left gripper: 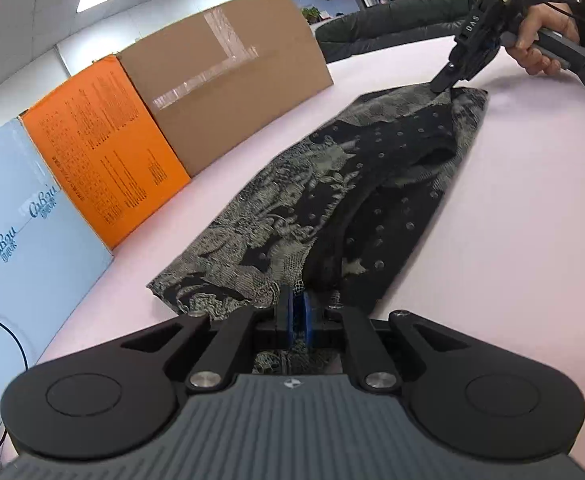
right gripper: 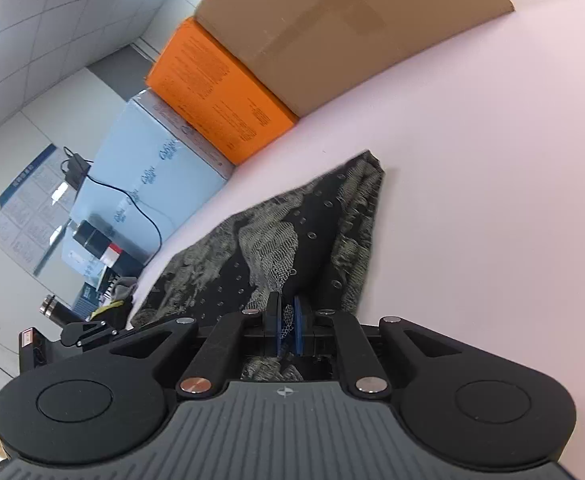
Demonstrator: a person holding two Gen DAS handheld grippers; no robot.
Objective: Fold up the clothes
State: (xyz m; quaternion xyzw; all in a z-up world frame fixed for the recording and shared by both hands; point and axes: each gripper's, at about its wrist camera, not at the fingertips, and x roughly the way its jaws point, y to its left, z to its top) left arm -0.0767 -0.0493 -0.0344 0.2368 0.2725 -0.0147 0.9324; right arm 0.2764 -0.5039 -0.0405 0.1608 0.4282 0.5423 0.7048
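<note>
garment (left gripper: 332, 200), dark with pale lace patterning and small studs, lies as a long narrow strip on the pink desk (left gripper: 512, 220), running alongside the row of boxes (left gripper: 220, 92) at the desk's far edge. your left gripper (left gripper: 297, 312) is pinching one short end of it and your right gripper (right gripper: 288, 322) the opposite end, pads pressed together on the fabric. holding both ends at once looks meant to keep the strip taut, so you can bring end to end for the next fold.

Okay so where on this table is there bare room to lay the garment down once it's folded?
The pink table is bare between the patterned garment and its near edge. A narrower bare strip runs between the garment and the boxes: cardboard box, orange box, pale blue box.
</note>
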